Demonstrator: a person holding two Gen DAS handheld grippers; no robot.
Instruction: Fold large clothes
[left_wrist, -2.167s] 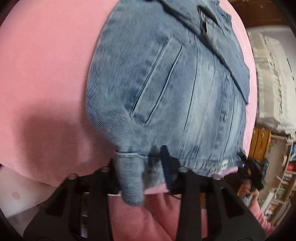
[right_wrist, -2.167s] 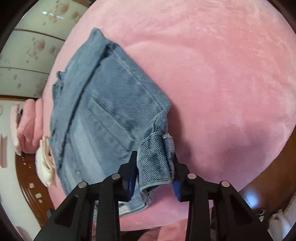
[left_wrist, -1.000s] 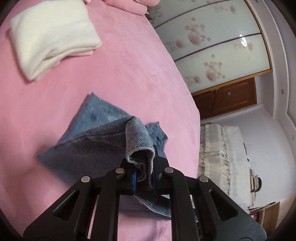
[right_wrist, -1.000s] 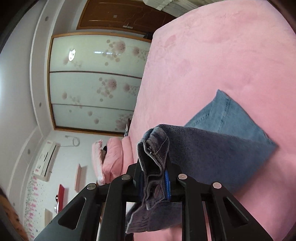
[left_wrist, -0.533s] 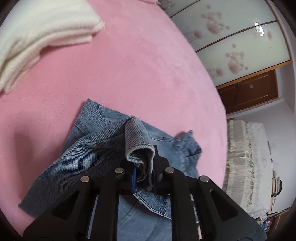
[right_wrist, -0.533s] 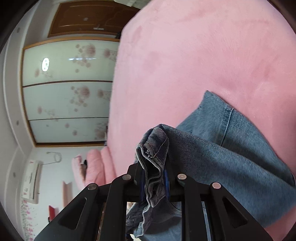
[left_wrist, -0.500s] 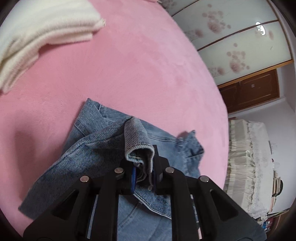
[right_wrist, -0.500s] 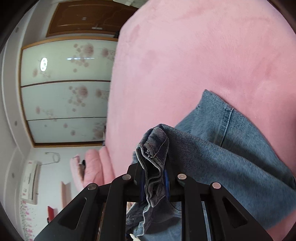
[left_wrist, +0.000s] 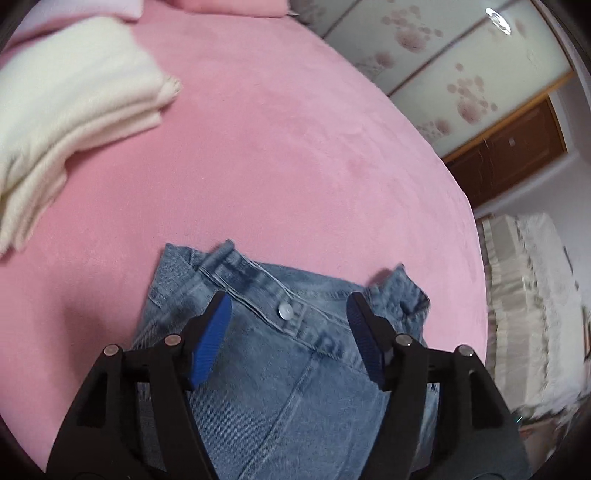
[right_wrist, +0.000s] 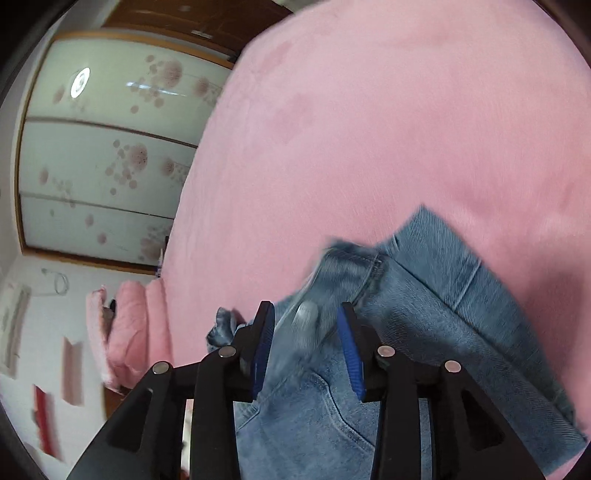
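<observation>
Since half a second ago both tongs have let go of the jacket (left_wrist: 295, 369), whose folded edge now lies flat on the pink bed (left_wrist: 277, 147) instead of hanging pinched in the jaws. The left tongs (left_wrist: 290, 317) stand wide open above the buttoned band, which runs crosswise between the fingers, just ahead and below; the right tongs (right_wrist: 306, 332) are also open, with a blurred fold, probably a cuff, between the pads but apparently not clamped. The jacket sits directly under both tongs, equally near each, the white towels (left_wrist: 70, 103) well apart.
</observation>
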